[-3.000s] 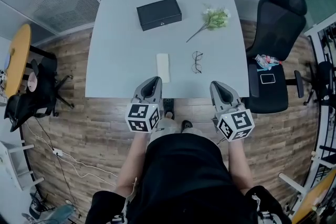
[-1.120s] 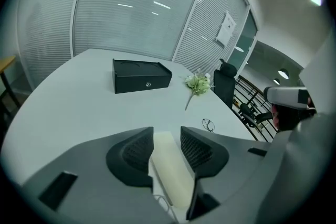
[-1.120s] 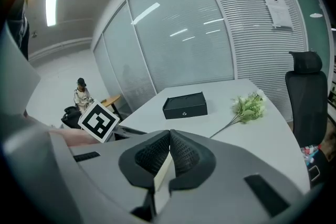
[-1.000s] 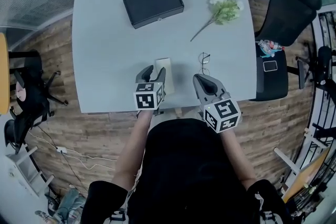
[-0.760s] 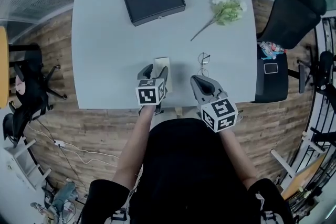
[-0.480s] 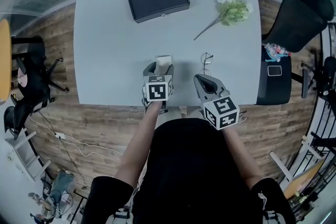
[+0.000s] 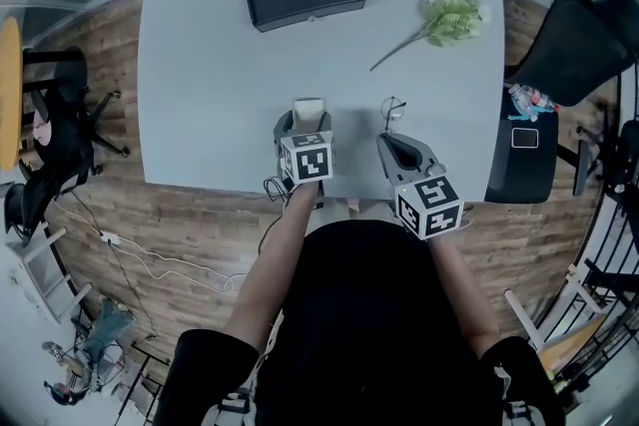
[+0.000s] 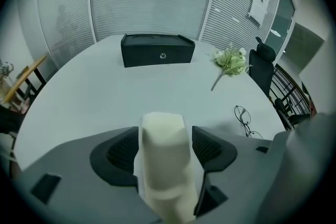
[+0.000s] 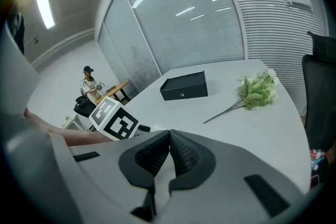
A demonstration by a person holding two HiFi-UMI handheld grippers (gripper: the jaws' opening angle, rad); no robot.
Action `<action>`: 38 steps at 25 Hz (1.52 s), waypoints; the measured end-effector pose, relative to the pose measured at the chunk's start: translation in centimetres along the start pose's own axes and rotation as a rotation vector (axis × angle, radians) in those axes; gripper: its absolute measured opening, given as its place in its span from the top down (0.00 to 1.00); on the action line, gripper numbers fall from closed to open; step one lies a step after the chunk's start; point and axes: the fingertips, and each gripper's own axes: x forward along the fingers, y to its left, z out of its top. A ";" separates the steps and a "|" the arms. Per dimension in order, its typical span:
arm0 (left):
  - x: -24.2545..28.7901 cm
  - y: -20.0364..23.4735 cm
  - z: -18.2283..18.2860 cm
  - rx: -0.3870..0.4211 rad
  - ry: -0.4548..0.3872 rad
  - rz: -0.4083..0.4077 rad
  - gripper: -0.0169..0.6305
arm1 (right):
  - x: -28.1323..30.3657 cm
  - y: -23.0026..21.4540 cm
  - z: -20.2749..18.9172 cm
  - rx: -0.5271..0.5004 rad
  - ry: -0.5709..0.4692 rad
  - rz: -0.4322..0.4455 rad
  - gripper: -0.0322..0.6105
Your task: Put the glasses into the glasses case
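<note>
Left gripper view: the left gripper (image 8: 165, 140), jaws just opened wide, straddles the cream case (image 8: 164, 168) at lower centre without pinching it, glasses (image 8: 242, 115) lie centre-right, and the right gripper (image 9: 169, 150) is pressed together, empty.

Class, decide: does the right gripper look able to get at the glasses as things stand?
Probably yes. The glasses lie on bare table just ahead of the right gripper, nothing between them; but its jaws are shut and must open first.
</note>
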 end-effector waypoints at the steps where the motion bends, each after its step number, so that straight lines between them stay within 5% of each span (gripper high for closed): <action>1: 0.1 -0.1 -0.1 0.002 0.002 0.009 0.51 | -0.1 -0.2 0.0 -0.001 0.002 0.002 0.92; 17: 0.8 0.2 -0.5 0.039 -0.022 0.112 0.51 | -0.6 -1.0 -0.6 0.011 0.013 0.004 0.92; 27: 0.5 0.6 -0.5 -0.058 -0.023 -0.002 0.52 | 0.0 0.5 -0.8 0.013 0.014 0.002 0.92; 38: -0.5 1.4 -0.1 -0.217 -0.062 -0.297 0.52 | 2.0 4.3 -0.7 -0.013 0.012 0.020 0.92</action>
